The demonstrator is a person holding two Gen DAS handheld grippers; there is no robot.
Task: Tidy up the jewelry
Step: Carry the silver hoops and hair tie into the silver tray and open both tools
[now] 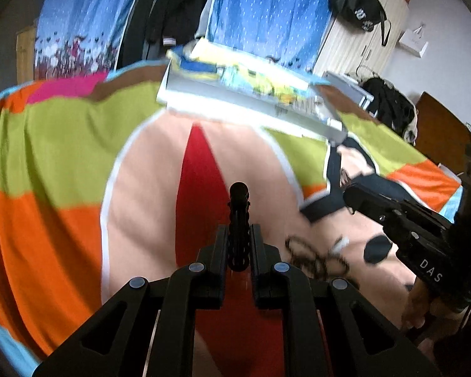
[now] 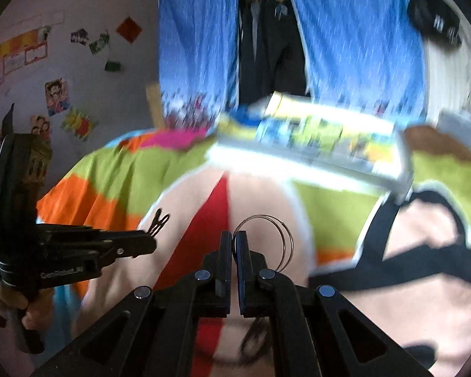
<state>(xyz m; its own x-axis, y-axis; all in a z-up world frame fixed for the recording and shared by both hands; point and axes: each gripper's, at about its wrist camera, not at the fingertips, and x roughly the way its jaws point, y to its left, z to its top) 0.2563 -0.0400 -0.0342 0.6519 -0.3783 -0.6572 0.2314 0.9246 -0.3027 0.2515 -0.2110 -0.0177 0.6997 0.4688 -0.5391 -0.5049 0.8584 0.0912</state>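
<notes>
On the left, the left gripper (image 1: 239, 235) is pressed together on a black clip (image 1: 238, 216) that stands up between its fingers toward 12 o'clock; from the right wrist view that same clip (image 2: 158, 221) pokes out of the tool's tip at 9 o'clock. Beneath lies a bright bedspread (image 1: 47, 144) in orange, green, pink and red. At 4 o'clock from the left gripper a dark chain (image 1: 314, 257) lies blurred on the cloth. Further right, the right gripper (image 2: 234, 245) pinches two thin wire hoops (image 2: 281, 235), which arc off toward 2 o'clock above the bedspread. At 12 o'clock, well apart, sits a white tray (image 2: 298, 163), its contents too blurred to tell.
</notes>
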